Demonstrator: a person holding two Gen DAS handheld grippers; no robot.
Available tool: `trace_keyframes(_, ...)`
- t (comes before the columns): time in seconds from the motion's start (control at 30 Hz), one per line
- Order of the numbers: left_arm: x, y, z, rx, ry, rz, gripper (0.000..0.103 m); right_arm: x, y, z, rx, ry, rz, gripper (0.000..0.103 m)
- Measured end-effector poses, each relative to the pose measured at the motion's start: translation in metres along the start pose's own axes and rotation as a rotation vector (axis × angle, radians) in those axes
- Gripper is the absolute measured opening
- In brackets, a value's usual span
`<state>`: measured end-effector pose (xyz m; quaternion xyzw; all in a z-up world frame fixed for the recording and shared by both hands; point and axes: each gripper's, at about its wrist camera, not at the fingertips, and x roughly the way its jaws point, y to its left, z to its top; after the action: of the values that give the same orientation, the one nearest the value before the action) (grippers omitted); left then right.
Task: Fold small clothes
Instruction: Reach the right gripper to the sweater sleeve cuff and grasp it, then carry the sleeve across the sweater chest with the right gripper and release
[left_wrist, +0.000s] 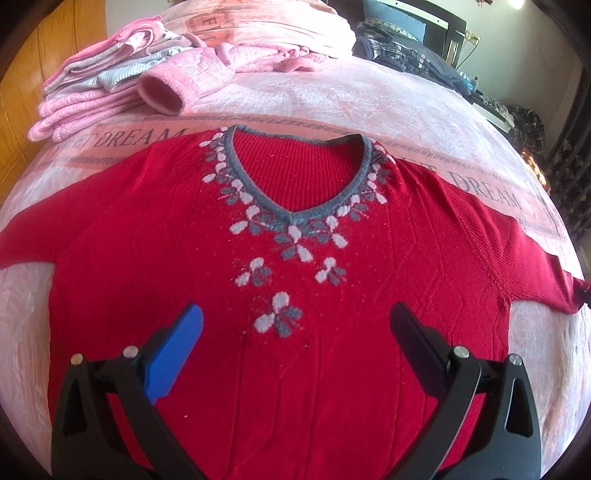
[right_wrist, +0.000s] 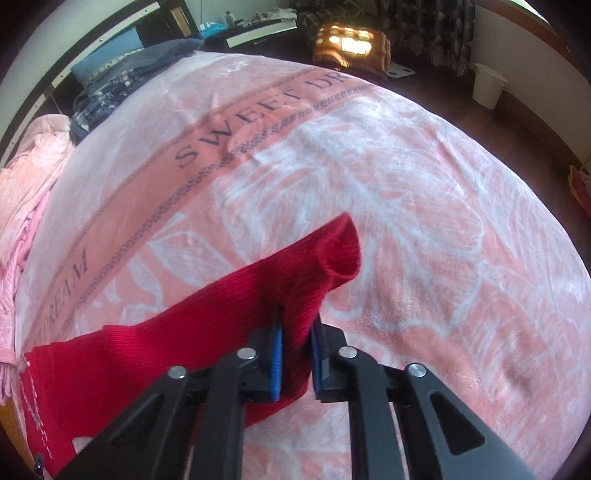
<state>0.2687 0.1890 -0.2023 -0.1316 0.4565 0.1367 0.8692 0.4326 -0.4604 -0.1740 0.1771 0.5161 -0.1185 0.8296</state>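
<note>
A red knit sweater (left_wrist: 155, 251) with a grey V-neck and white-and-grey flowers lies face up on the pink blanket (left_wrist: 332, 103), both sleeves spread out. My left gripper (left_wrist: 295, 325) hovers over its chest, wide open, nothing between the fingers. In the right wrist view my right gripper (right_wrist: 297, 325) is shut on the red sleeve (right_wrist: 221, 310) a little behind its ribbed cuff (right_wrist: 341, 247), which sticks out past the fingertips and is lifted off the blanket.
A stack of folded pink and pale-blue clothes (left_wrist: 92, 92) sits at the far left of the bed, with crumpled pink garments (left_wrist: 273, 55) behind. Dark clothes (right_wrist: 122, 81) lie at the bed's far end. A white bin (right_wrist: 487, 85) stands on the floor.
</note>
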Motion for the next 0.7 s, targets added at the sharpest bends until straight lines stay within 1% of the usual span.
trace_keyframes(0.07,-0.002,0.006,-0.001,0.004,0.0,0.006,0.1,-0.017,0.011,-0.002,-0.03,-0.055,-0.015,0.011)
trace_keyframes(0.13,-0.003,0.015,0.0,0.005,0.001,0.016,0.1,-0.036,0.023,-0.007,-0.052,-0.1,0.003,0.011)
trace_keyframes(0.27,-0.005,0.041,0.006,-0.034,0.002,0.011,0.1,-0.065,0.074,-0.025,-0.144,-0.126,0.067,0.01)
trace_keyframes(0.33,-0.005,0.051,0.009,-0.036,0.006,0.012,0.1,-0.074,0.114,-0.041,-0.222,-0.121,0.097,0.01)
trace_keyframes(0.47,-0.006,0.069,0.015,-0.029,0.016,0.023,0.099,-0.082,0.193,-0.081,-0.371,-0.124,0.118,0.01)
trace_keyframes(0.6,-0.009,0.078,0.019,0.005,0.023,0.035,0.099,-0.081,0.27,-0.128,-0.489,-0.096,0.209,0.01)
trace_keyframes(0.7,-0.012,0.087,0.022,-0.003,0.024,-0.029,0.099,-0.083,0.328,-0.167,-0.571,-0.067,0.314,0.01)
